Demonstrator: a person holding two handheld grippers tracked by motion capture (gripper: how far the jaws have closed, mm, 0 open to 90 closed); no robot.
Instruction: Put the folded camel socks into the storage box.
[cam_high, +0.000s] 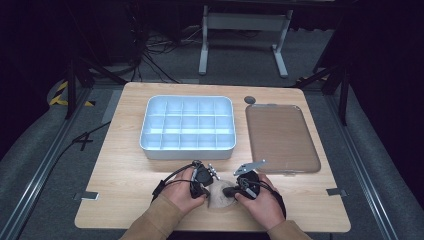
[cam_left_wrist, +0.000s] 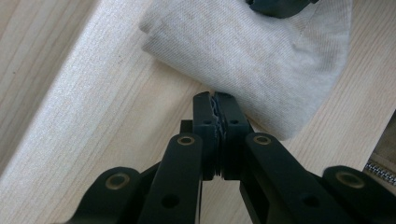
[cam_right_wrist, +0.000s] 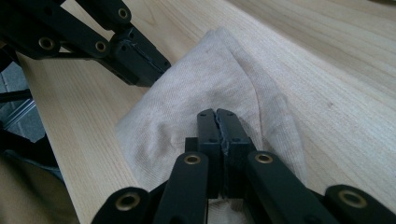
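Observation:
A small beige cloth (cam_high: 220, 200) lies crumpled on the wooden table (cam_high: 125, 170) near its front edge, between the person's two hands. My left gripper (cam_high: 208, 192) is shut, and its tips pinch the cloth's edge (cam_left_wrist: 252, 60) in the left gripper view (cam_left_wrist: 215, 97). My right gripper (cam_high: 234, 191) is shut too, its jaws set into the middle of the cloth (cam_right_wrist: 187, 93), where creases run toward the tips (cam_right_wrist: 215, 113). In the right gripper view the left gripper (cam_right_wrist: 162, 66) meets the cloth's far edge.
A pale blue tray (cam_high: 150, 147) with several compartments stands at the table's middle. To its right lies a flat brown lid (cam_high: 282, 137), with a small grey disc (cam_high: 250, 100) behind it. The table's front edge is just under the hands.

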